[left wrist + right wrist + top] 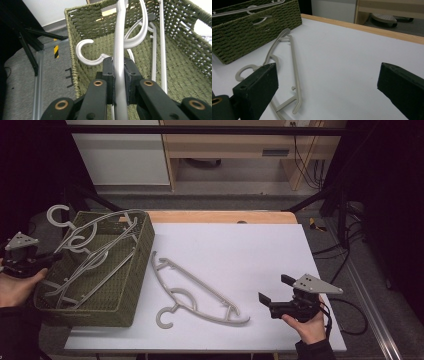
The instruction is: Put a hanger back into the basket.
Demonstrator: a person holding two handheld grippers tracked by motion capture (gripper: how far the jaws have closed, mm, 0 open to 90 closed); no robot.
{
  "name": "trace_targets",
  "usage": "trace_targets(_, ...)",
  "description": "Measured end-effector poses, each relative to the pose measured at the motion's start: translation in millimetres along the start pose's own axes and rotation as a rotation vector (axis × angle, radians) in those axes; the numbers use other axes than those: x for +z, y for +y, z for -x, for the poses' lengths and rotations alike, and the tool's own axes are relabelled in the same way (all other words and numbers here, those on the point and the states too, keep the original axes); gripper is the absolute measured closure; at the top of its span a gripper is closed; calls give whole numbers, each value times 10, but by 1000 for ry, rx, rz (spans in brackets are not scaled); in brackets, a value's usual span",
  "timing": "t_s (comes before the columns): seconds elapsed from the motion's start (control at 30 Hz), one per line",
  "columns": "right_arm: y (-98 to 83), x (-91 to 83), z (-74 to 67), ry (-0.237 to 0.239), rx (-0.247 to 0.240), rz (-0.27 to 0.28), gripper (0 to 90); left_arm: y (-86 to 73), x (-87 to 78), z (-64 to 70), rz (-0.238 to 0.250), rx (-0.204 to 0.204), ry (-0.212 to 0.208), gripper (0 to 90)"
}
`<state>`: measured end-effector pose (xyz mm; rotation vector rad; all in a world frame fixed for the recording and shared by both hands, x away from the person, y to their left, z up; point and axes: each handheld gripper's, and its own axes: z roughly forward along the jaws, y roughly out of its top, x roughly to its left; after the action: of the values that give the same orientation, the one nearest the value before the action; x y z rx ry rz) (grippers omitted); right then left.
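the grey plastic hanger point(119, 50) held by the left gripper point(119, 80) lies in the green woven basket point(135, 270) at the table's left edge, its hook point(57, 214) sticking out over the basket's far left corner. another grey hanger point(107, 260) lies in the basket beside it. the left hand point(15, 287) comes in low at the left edge, just outside the basket's near left corner, the gripper pointing into it.

a beige hanger point(197, 292) lies flat on the white table top point(250, 250), just right of the basket, hook toward the person. the right hand point(307, 325) rests near the table's front right, its gripper point(272, 292) aimed left toward that hanger, well apart from it. beyond the table are a grey floor and pale wooden furniture.

the left gripper's jaws are clamped tight on the hanger's bar. the right gripper's jaws stand wide apart with nothing between them.
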<state>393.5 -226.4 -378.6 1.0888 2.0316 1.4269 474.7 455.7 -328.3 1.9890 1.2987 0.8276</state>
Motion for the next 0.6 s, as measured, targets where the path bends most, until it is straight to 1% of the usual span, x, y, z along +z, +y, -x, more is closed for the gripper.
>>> trace_targets(0.13,-1,4,-2,-1,1,-1,35,5,22,-6,-22,6,5,816)
trace_targets(0.23,2,-5,-1,2,-6,-4,36,-16,44,-25,-21,-14,3,816)
trace_targets(0.3,3,-1,-3,1,-1,0,36,-18,62,-23,-32,-12,4,815)
trace_targets(0.33,1,-5,-1,3,-5,-5,36,-14,79,-15,-40,-4,6,815)
trace_targets(0.4,-3,6,-5,0,-4,-5,36,-3,126,30,-70,23,25,815)
trace_targets(0.5,-2,6,-7,5,-10,-8,36,0,219,111,-109,55,34,813)
trace_targets(0.53,-1,4,-8,5,-10,-7,36,-3,242,124,-118,56,31,812)
trace_targets(0.6,0,4,-10,3,-8,-6,36,-17,294,147,-140,41,18,813)
